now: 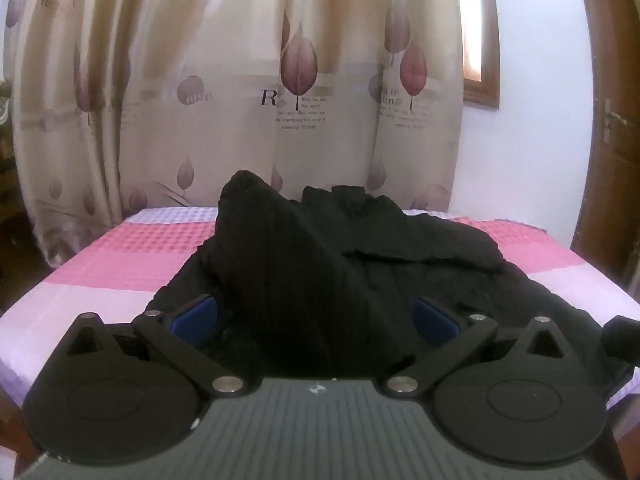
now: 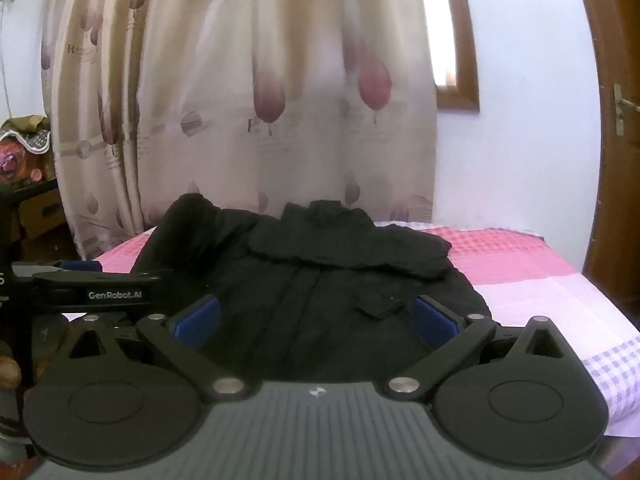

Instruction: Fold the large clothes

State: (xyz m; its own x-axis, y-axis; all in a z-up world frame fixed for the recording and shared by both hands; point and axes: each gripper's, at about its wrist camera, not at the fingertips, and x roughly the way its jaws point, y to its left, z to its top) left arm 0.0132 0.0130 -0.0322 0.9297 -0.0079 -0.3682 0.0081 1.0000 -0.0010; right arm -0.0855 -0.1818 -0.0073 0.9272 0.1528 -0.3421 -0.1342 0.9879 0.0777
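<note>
Both mounted low behind spread fingers, close over the bed's (image 1: 120, 264) near edge, facing the curtain (image 1: 240, 100). Shared: black garment (image 2: 320, 280), curtain, door (image 2: 616, 160).

Black two-finger grippers with blue pads
Right gripper (image 2: 316, 320): grey ribbed body, round black discs, silver screws; left gripper (image 2: 80, 280) lettered "GenRobot.AI" at left

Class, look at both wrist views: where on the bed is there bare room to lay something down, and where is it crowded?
Bare pink-and-white bedspread lies left of the black garment, up to the curtain. Another free patch lies right of the garment, toward the door. The middle is crowded: the crumpled garment fills it, with both open grippers at its near edge.
</note>
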